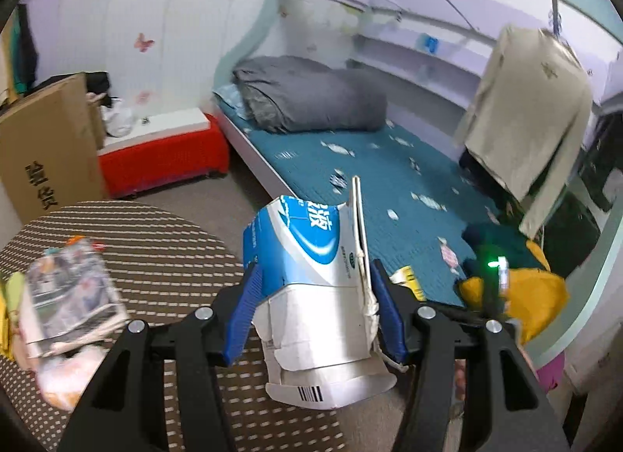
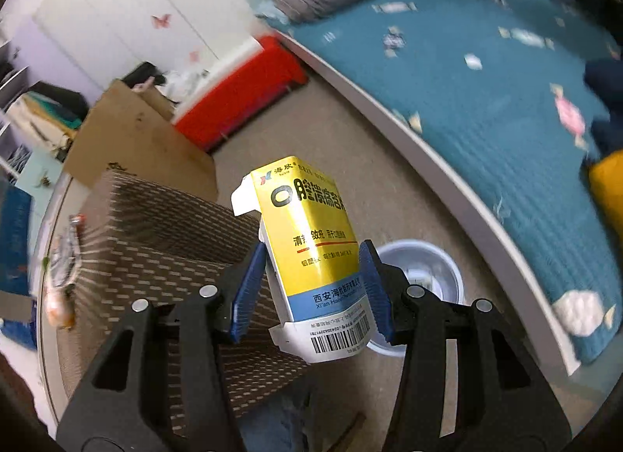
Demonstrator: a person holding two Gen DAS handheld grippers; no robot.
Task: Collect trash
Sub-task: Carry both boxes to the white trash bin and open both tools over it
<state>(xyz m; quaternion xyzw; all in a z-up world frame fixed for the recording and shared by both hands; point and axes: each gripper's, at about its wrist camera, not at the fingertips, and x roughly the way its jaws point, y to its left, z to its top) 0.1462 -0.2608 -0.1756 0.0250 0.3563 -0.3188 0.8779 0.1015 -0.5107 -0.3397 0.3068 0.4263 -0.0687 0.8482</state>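
My left gripper (image 1: 315, 288) is shut on a crushed blue and white carton (image 1: 307, 257), held upright in the air past the edge of the round table (image 1: 163, 257). My right gripper (image 2: 311, 269) is shut on a yellow and blue medicine box (image 2: 315, 241), held tilted above the floor. A white round bin (image 2: 424, 269) stands on the floor just behind and below the yellow box. Blurred wrappers and packets (image 1: 70, 296) lie on the table's left side.
A bed with a teal cover (image 1: 370, 175) and a grey quilt (image 1: 307, 97) fills the right side. A red storage box (image 1: 163, 156) and a brown cardboard box (image 1: 46, 152) stand by the wall. A beige shirt (image 1: 533, 117) hangs at right.
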